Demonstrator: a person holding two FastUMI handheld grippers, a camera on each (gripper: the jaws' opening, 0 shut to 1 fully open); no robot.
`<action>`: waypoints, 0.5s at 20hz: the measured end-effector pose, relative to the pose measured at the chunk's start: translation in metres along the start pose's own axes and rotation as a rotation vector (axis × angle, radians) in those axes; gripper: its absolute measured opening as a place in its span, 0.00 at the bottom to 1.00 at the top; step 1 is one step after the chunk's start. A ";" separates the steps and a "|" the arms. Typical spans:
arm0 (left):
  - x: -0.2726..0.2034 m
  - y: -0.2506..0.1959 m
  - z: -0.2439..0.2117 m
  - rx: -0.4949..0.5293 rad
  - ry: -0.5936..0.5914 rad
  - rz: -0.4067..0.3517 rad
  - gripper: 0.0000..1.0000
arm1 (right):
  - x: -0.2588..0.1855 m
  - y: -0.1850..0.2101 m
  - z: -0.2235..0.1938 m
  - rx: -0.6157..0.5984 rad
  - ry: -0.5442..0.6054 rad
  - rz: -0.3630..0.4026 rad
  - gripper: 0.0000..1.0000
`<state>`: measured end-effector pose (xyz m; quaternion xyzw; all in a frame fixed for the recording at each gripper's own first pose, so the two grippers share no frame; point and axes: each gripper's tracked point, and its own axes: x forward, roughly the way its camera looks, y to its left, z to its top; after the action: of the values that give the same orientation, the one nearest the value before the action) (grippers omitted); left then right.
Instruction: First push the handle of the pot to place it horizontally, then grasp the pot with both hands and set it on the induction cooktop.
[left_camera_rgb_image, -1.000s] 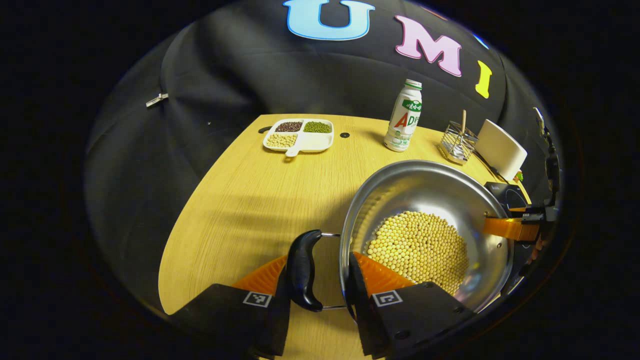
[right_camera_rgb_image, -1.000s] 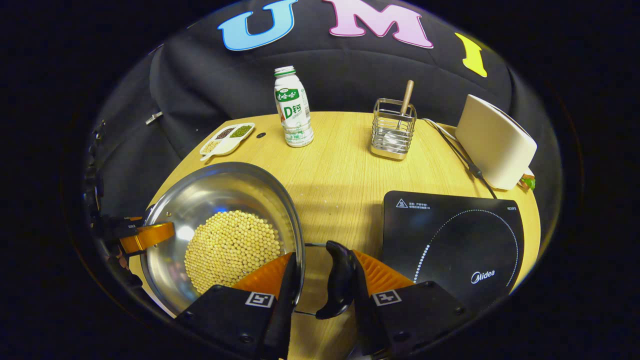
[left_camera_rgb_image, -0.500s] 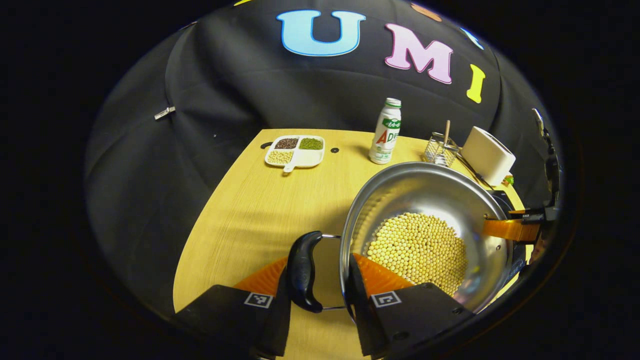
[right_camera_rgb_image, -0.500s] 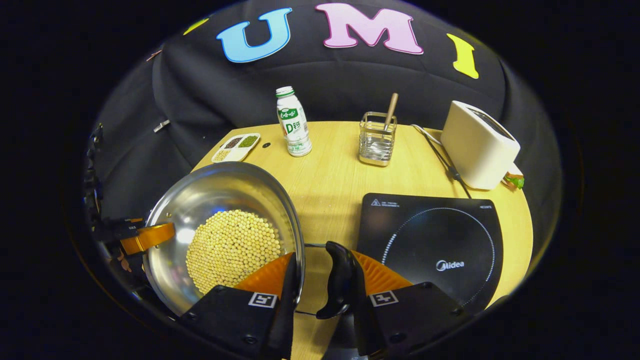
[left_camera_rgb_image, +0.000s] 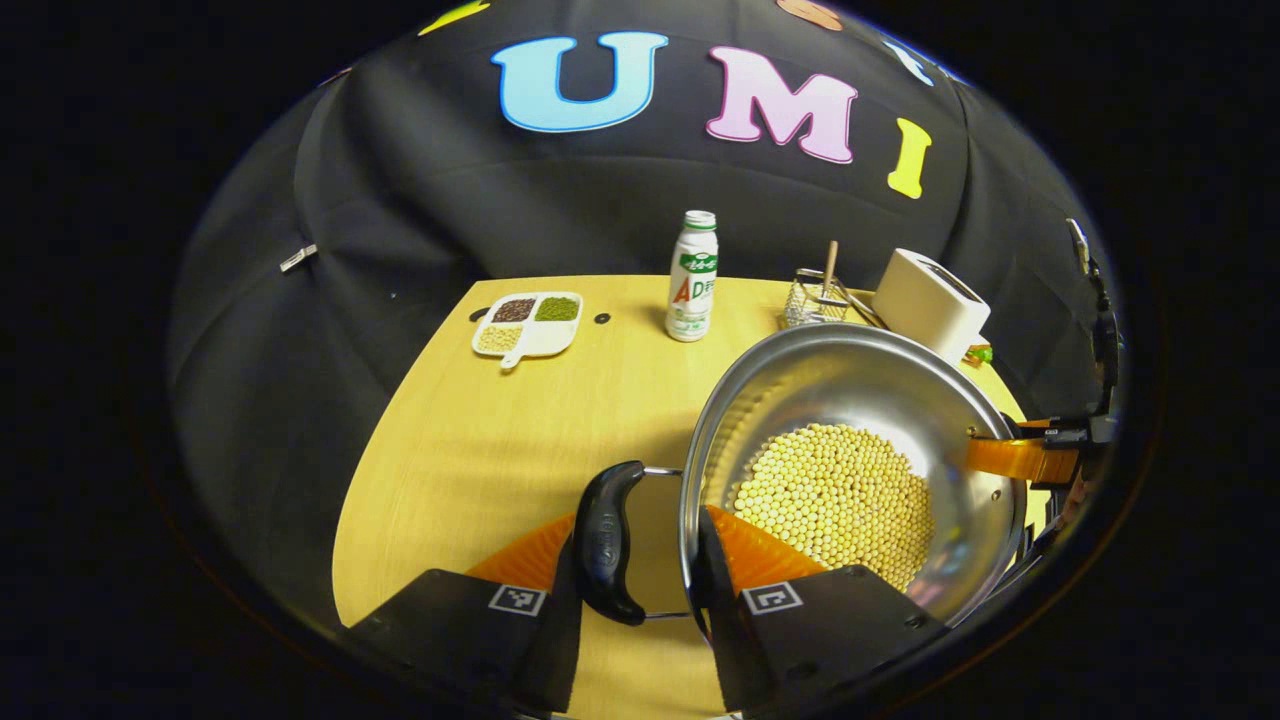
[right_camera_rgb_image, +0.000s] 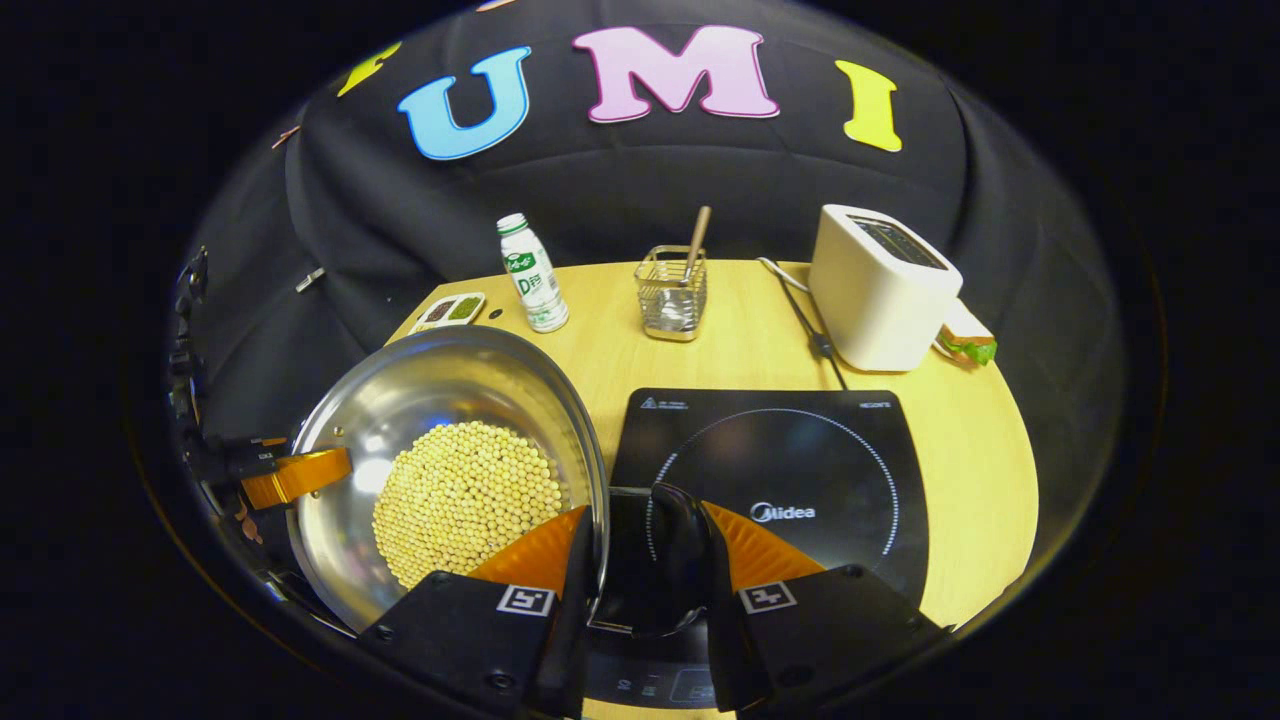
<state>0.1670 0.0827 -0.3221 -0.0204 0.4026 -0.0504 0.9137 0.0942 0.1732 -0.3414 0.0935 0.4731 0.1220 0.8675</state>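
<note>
Right, I'm carrying the round stainless-steel pot of yellow beans (right_camera_rgb_image: 450, 480) in the air, partly over the black glass induction cooktop (right_camera_rgb_image: 800, 470). My left gripper (left_camera_rgb_image: 640, 560) is clamping the black curved handle on its side (left_camera_rgb_image: 605, 540), and my right gripper (right_camera_rgb_image: 640, 560) is clamping the opposite black handle (right_camera_rgb_image: 672, 560). I'm aiming to keep both at equal height so the beans stay level, centring over the dotted ring (right_camera_rgb_image: 860, 460) above the wooden bench (right_camera_rgb_image: 960, 450), then lowering gently.

The left gripper (left_camera_rgb_image: 633, 565) is clamping the black side handle (left_camera_rgb_image: 603, 542) and rim of the round steel pot (left_camera_rgb_image: 850, 385) holding yellow soybeans (left_camera_rgb_image: 835, 495) at lower right.
</note>
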 end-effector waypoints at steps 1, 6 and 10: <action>0.000 -0.009 0.002 0.006 0.000 -0.006 0.57 | -0.003 -0.008 0.000 0.007 0.000 -0.005 0.52; 0.006 -0.055 0.013 0.030 0.000 -0.040 0.57 | -0.016 -0.053 0.004 0.028 -0.016 -0.040 0.52; 0.012 -0.088 0.018 0.040 -0.001 -0.065 0.60 | -0.025 -0.085 0.006 0.046 -0.022 -0.060 0.47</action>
<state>0.1819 -0.0065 -0.3116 -0.0151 0.4003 -0.0880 0.9120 0.0965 0.0840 -0.3423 0.1007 0.4686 0.0837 0.8736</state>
